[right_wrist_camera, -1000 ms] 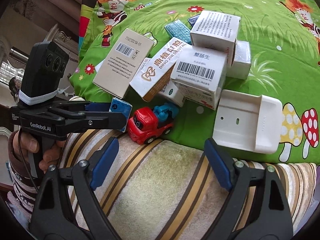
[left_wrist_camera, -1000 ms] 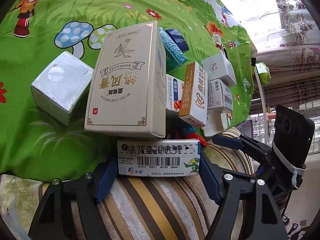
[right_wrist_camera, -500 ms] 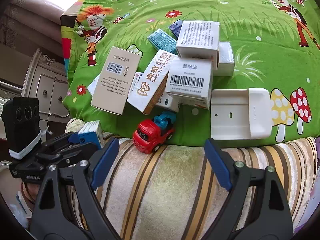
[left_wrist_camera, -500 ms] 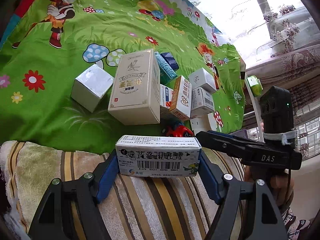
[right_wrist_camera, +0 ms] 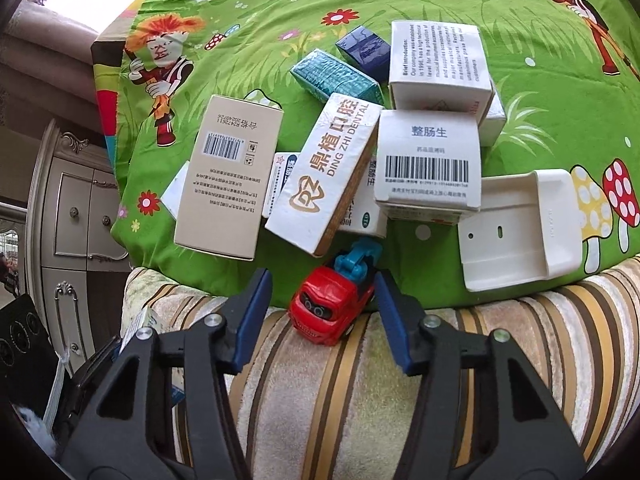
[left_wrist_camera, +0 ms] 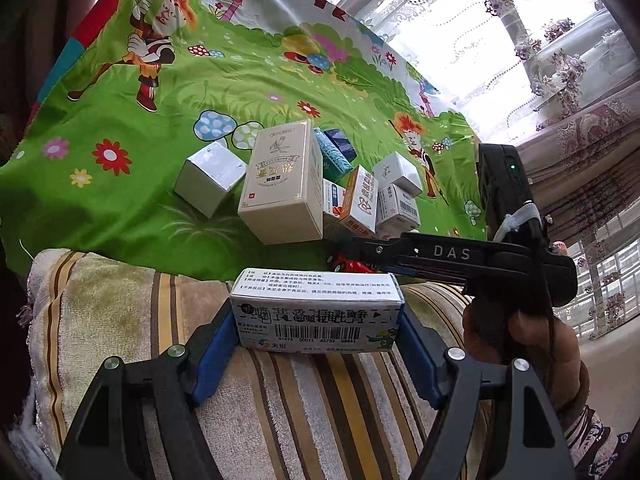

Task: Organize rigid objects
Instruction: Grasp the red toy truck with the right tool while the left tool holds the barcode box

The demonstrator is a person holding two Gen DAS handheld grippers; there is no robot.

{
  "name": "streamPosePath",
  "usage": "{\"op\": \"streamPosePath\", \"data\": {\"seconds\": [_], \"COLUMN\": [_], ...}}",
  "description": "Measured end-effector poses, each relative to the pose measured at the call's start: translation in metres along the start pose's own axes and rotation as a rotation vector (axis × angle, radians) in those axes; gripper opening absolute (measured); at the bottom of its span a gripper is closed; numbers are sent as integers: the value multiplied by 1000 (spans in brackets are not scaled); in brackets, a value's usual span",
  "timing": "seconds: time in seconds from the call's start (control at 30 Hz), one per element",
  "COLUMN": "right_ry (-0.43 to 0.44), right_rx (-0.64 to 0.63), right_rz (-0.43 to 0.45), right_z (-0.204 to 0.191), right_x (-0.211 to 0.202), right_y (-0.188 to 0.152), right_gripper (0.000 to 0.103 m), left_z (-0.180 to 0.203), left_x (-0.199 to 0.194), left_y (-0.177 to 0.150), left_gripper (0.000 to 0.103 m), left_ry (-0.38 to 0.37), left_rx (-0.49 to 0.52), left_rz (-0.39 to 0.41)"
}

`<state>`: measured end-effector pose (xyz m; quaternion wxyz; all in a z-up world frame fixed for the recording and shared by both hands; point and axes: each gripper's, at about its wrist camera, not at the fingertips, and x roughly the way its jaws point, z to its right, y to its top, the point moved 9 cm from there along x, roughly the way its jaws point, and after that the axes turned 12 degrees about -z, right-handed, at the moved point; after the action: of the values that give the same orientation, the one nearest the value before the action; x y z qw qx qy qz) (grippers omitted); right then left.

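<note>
Two grippers were engaged: the left gripper (left_wrist_camera: 318, 344) clamped a white medicine box (left_wrist_camera: 316, 314) above the striped towel (left_wrist_camera: 120, 320), while the right gripper (right_wrist_camera: 320, 312), jaws just closing, straddled the red toy truck (right_wrist_camera: 332, 304) unpinched, so the next move likely required full closure

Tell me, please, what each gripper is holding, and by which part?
The left gripper clamps the white medicine box by its two short ends. The right gripper has been closing around the red toy truck, gripping nothing yet.

A home – likely a bedroom or living room; lace curtains (left_wrist_camera: 500, 40) hang behind the cartoon-print green sheet (left_wrist_camera: 160, 92); an ornate cream cabinet (right_wrist_camera: 76, 208) stands left of it.
</note>
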<state>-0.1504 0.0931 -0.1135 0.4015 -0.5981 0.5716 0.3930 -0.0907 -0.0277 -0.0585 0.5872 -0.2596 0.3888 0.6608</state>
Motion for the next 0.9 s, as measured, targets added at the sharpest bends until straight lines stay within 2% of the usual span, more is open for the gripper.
{"op": "streamPosePath", "data": {"seconds": [0.17, 0.37, 0.73, 0.9], "right_ry": [-2, -4, 27, 6], "right_rx": [-4, -35, -86, -139], "right_rz": [8, 20, 37, 68], "right_z": [-1, -6, -16, -17], "right_x": [1, -3, -21, -33], "right_y": [2, 2, -11, -23], "right_gripper": [37, 32, 32, 32], "left_z": [-1, -2, -2, 0], "left_x": [-1, -2, -6, -9], "left_y": [-3, -3, -5, -7], "left_gripper": [76, 76, 76, 76], "left_ry": [-8, -9, -19, -22], "left_rx": [-1, -4, -20, -24], "left_rz": [6, 7, 18, 35]}}
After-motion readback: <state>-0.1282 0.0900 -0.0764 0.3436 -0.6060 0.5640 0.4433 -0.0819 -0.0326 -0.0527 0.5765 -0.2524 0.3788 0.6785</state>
